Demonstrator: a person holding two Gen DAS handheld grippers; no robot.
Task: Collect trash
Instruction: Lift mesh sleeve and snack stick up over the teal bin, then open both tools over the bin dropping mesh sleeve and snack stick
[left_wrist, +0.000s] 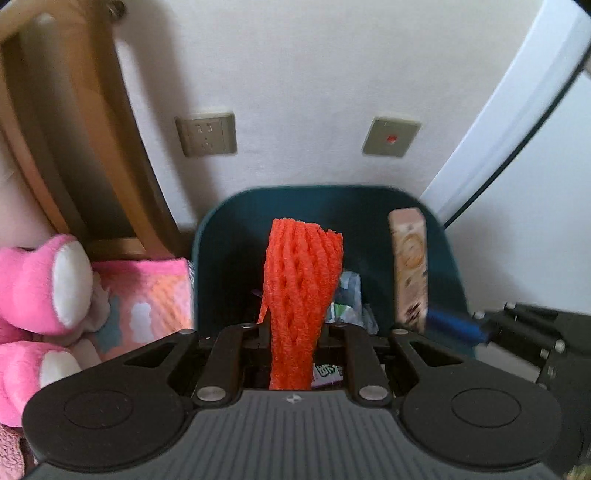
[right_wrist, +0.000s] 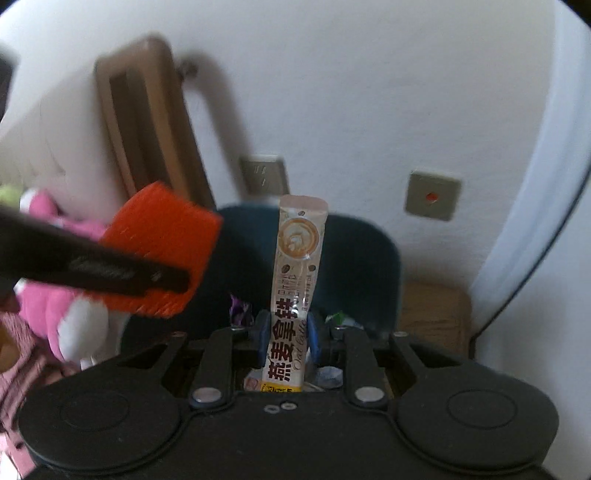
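Left hand-held gripper (left_wrist: 291, 332) is pinching the orange foam net (left_wrist: 301, 291) over the dark teal bin (left_wrist: 448, 266), right hand-held gripper (right_wrist: 286, 332) is clamping the latte sachet (right_wrist: 295, 273) there too, so I'd be opening both only while centred above the rim.

Both wrist views close above bin (left_wrist: 448, 258), facing wall; share bin.

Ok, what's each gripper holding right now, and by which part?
Left gripper: orange foam net, pinched near its lower end. Right gripper: coffee sachet, clamped around its lower half. Both over the bin.
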